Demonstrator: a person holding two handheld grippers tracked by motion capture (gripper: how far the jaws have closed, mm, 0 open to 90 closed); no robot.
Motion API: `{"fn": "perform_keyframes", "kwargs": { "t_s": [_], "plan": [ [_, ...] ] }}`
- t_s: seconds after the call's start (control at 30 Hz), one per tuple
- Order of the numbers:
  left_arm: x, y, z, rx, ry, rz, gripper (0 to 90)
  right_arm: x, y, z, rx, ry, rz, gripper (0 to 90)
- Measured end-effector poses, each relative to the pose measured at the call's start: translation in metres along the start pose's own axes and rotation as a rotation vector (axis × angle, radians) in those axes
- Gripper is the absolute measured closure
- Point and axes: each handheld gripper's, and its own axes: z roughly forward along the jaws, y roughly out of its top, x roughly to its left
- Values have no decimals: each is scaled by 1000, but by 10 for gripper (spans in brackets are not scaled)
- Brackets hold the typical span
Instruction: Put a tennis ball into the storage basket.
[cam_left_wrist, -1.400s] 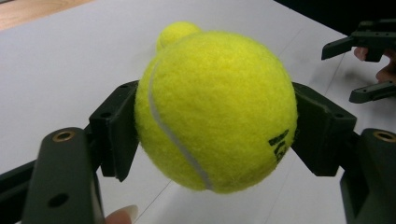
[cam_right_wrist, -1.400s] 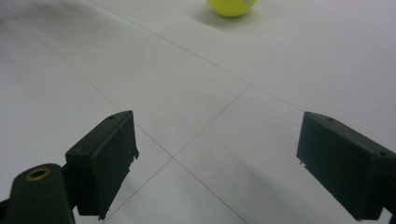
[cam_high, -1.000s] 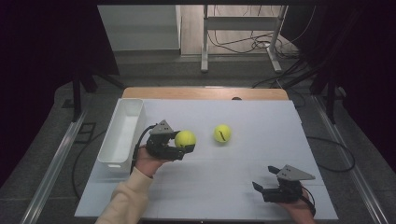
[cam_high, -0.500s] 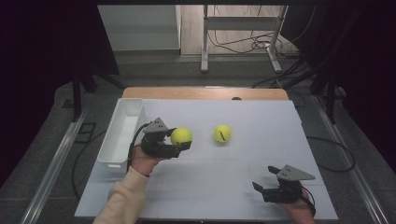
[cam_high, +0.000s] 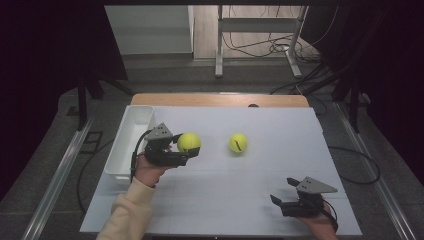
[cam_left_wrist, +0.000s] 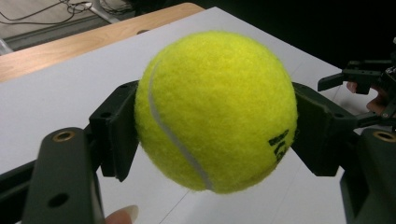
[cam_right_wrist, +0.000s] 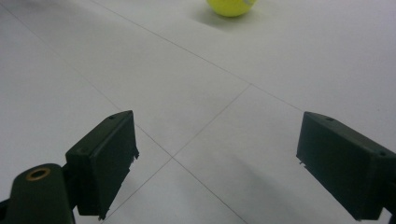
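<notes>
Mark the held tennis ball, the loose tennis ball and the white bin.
held tennis ball (cam_left_wrist: 215, 109): left gripper view, middle of its felt, between the jaws.
loose tennis ball (cam_high: 238, 143): high view, centre of the ball on the table.
white bin (cam_high: 125, 145): high view, its inner floor.

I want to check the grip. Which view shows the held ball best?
The left gripper view: the held ball shows large, both pads pressing its sides. The high view shows it small at the left gripper.
</notes>
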Motion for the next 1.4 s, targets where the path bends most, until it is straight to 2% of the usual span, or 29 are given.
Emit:
{"fn": "perform_keyframes", "kwargs": {
  "t_s": [0.73, 1.4],
  "plan": [
    [9, 2, -18, -43, 36, -20, 262, 0, 0, 0, 1, -1, 1, 127],
    [29, -1, -37, -76, 94, -77, 262, 0, 0, 0, 0, -2, 0, 127]
  ]
}}
